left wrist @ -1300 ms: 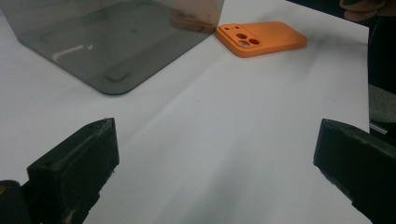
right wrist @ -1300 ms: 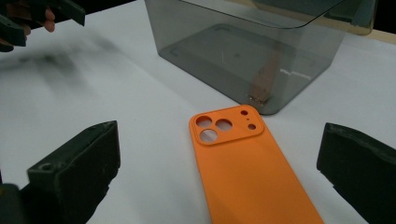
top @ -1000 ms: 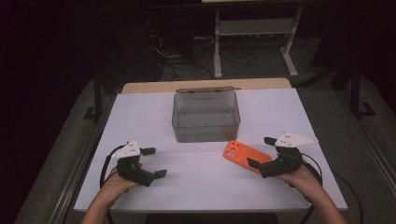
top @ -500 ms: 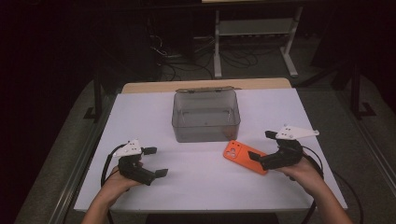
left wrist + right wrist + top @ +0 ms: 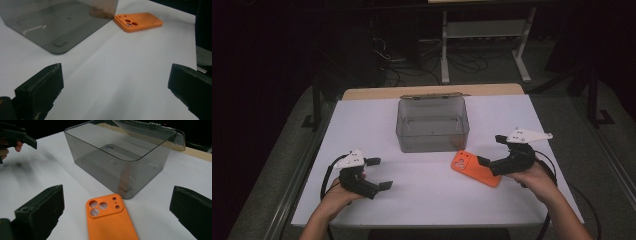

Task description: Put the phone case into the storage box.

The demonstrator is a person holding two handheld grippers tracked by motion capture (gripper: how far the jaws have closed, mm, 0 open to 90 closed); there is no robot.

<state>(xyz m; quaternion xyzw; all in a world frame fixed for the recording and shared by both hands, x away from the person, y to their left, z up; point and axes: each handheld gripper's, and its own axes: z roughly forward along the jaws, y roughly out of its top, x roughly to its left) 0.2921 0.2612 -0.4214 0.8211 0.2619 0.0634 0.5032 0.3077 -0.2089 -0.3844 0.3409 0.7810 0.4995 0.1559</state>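
An orange phone case (image 5: 474, 168) lies flat, camera holes up, on the white table (image 5: 427, 200), just right of the front corner of a smoky clear plastic box (image 5: 432, 125). My right gripper (image 5: 489, 149) is open at the case's right end. In the right gripper view the case (image 5: 110, 220) lies between its wide-apart jaws (image 5: 116, 212), with the box (image 5: 120, 157) just behind it. My left gripper (image 5: 379, 173) is open and holds nothing at the front left. From the left gripper (image 5: 115, 87) the case (image 5: 138, 22) and box (image 5: 57, 22) lie farther off.
The box's hinged lid (image 5: 150, 130) hangs open behind it, and the box looks empty. A wooden board edge (image 5: 432, 91) runs along the table's back. Cables trail from both grippers. My other gripper (image 5: 17, 136) appears at the top left of the right gripper view.
My right gripper has moved a little forward and left, closer over the orange case. The left gripper and the case have stayed put.
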